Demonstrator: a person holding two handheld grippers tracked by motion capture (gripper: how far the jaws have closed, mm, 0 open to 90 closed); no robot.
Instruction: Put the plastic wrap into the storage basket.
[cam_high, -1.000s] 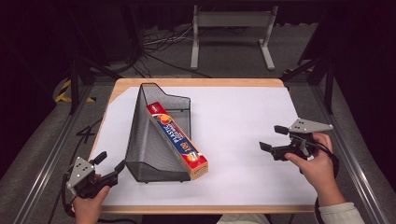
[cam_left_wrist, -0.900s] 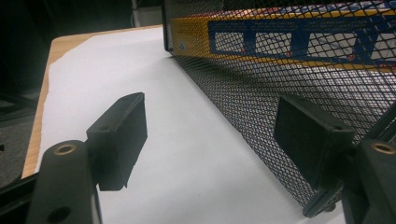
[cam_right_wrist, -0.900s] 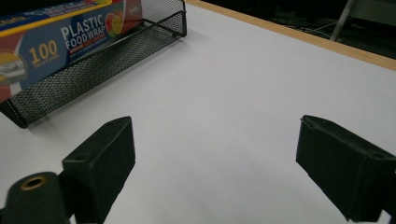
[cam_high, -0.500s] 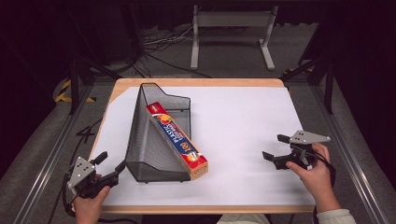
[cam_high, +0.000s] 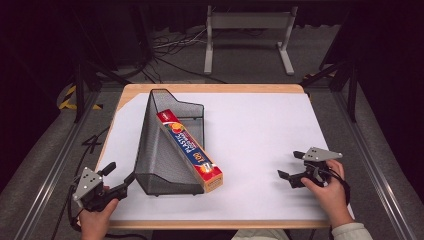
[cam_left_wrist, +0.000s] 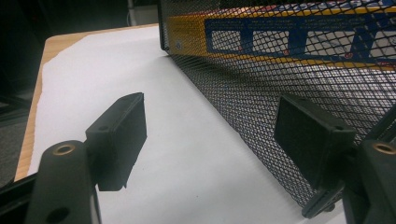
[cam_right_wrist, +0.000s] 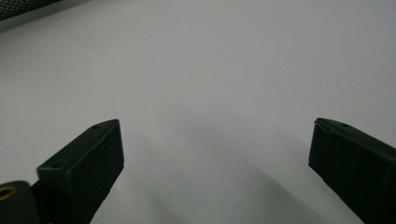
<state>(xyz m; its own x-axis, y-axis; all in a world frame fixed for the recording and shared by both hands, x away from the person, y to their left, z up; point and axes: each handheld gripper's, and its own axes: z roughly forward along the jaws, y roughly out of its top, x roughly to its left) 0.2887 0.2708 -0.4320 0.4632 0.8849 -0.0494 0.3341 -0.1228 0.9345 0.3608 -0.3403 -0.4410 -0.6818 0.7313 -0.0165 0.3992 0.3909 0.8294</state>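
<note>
- Since the earlier frames, the right gripper (cam_high: 291, 168) has sunk toward the desk (cam_high: 260, 130) at the right, its fingers (cam_right_wrist: 81, 168) having just been opening; they now stand wide with nothing between them.
- Left gripper (cam_high: 120, 176) has kept its place at the near left corner, fingers (cam_left_wrist: 119, 130) spread wide, holding nothing, one just beside the black mesh basket (cam_high: 165, 160).
- Long plastic-wrap box (cam_high: 190, 150) lies slanted in the basket, its near end jutting over the rim.
</note>
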